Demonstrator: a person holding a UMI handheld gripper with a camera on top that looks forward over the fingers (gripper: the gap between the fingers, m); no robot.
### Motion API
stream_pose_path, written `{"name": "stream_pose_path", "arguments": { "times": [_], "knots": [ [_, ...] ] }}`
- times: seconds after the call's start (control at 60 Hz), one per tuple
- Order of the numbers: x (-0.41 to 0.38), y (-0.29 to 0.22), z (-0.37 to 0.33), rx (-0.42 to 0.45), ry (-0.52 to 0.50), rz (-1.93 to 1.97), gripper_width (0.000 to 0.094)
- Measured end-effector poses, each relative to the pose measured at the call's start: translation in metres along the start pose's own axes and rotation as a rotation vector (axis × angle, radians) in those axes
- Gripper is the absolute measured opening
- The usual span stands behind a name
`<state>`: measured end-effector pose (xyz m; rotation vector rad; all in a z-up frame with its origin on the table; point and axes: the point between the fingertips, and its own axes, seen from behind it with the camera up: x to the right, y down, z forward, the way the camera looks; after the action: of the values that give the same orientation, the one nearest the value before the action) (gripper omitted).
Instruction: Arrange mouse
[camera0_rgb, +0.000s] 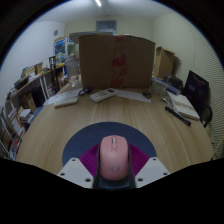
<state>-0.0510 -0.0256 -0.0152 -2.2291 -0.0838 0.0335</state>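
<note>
A pink computer mouse (115, 158) sits lengthwise between my gripper's (115, 165) two fingers, its front pointing away from me. Both magenta pads press against its sides, one on the left (92, 157) and one on the right (139, 157). The gripper is shut on the mouse. Under and around the mouse is a round dark blue mouse mat (82, 140) lying on the wooden table (110, 115). I cannot tell whether the mouse rests on the mat or is held just above it.
A large cardboard box (115, 60) stands at the table's far edge. A keyboard (65, 98) and papers (103, 94) lie in front of it. A dark monitor (197, 88) and books (183, 105) are at the right. Shelves (25, 95) stand at the left.
</note>
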Motion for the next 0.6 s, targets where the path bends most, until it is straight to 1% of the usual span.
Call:
{"name": "stream_pose_path", "arguments": {
  "times": [0.017,0.033,0.05,0.067,0.083,0.133,0.15,0.2,0.233,0.267,0.333,0.417,0.533,0.6],
  "knots": [
    [0.0,0.0,0.0,-0.002,0.002,0.001,0.0418],
    [0.0,-0.001,0.0,-0.004,0.004,0.004,0.0443],
    [0.0,-0.001,-0.001,-0.01,0.005,0.007,0.0498],
    [0.001,-0.004,0.001,-0.02,0.004,0.009,0.0475],
    [0.0,-0.002,0.0,-0.031,0.005,0.012,0.0518],
    [-0.001,0.002,-0.002,-0.073,0.0,0.022,0.0545],
    [-0.002,0.004,-0.005,-0.093,-0.004,0.029,0.0628],
    [-0.008,0.009,-0.015,-0.14,-0.035,0.051,0.0764],
    [-0.01,0.006,-0.024,-0.141,-0.054,0.061,0.0855],
    [-0.01,0.001,-0.034,-0.13,-0.069,0.055,0.0823],
    [-0.003,-0.007,-0.061,-0.111,-0.071,0.025,0.0855],
    [0.006,-0.01,-0.106,-0.095,-0.083,-0.001,0.0851],
    [0.031,0.0,-0.16,-0.082,-0.083,0.01,0.0856],
    [0.054,0.014,-0.183,-0.093,-0.073,0.001,0.085]
  ]
}}
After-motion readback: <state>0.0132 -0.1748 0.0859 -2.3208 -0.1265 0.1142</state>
